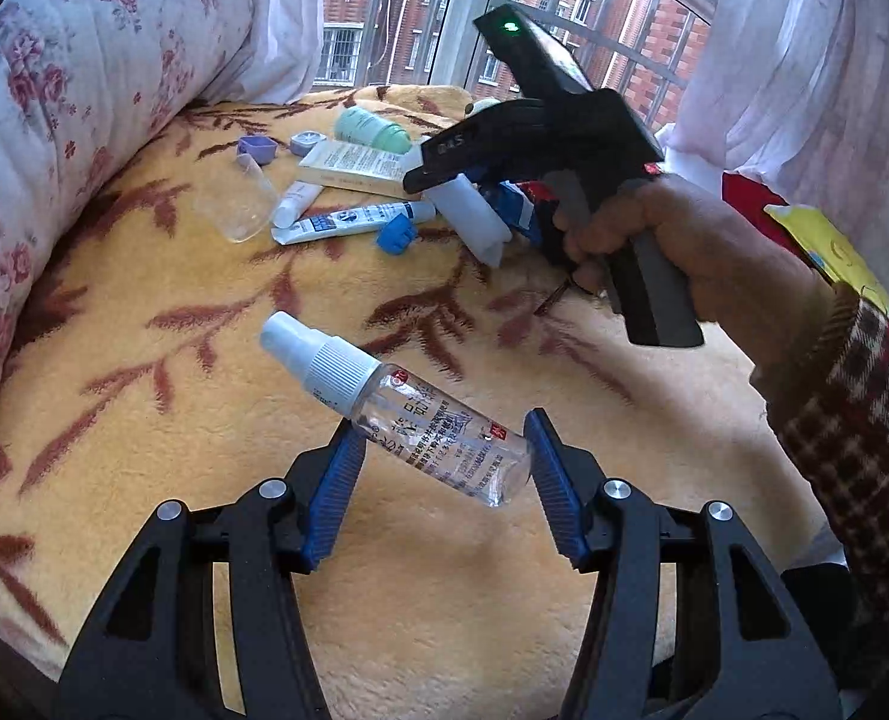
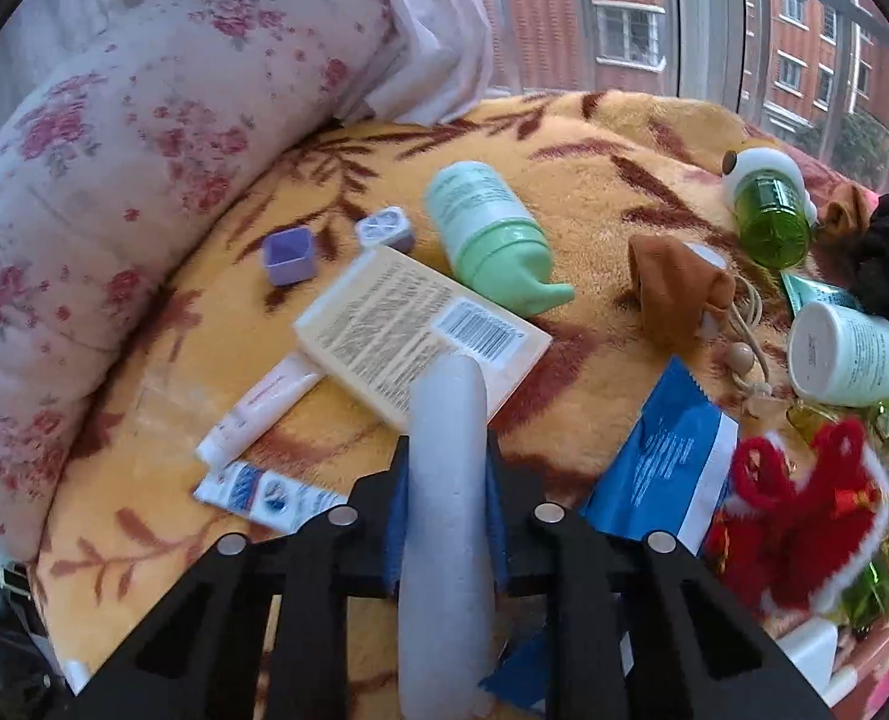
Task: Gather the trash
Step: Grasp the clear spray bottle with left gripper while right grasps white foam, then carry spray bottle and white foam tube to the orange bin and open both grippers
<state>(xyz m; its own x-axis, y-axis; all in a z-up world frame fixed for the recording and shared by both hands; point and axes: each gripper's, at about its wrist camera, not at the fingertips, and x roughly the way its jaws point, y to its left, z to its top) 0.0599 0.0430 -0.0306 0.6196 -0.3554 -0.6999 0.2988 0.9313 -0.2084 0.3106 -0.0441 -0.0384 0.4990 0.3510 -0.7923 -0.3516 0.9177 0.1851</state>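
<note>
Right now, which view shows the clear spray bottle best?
The left wrist view: the spray bottle shows whole, cap to base, held between the left gripper's pads. The right wrist view does not show it.

The right tool [image 1: 444,171] bears "045" on its side.

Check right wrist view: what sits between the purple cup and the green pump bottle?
A small lavender case lies between the purple cup and the green pump bottle, seen in the right wrist view.

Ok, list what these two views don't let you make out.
- Left wrist view: the white foam piece, upper end hidden behind the right gripper.
- Left wrist view: spray bottle label print too small to read.
- Right wrist view: cream box text blurred; foam's near end cut off by the bottom edge.
</note>
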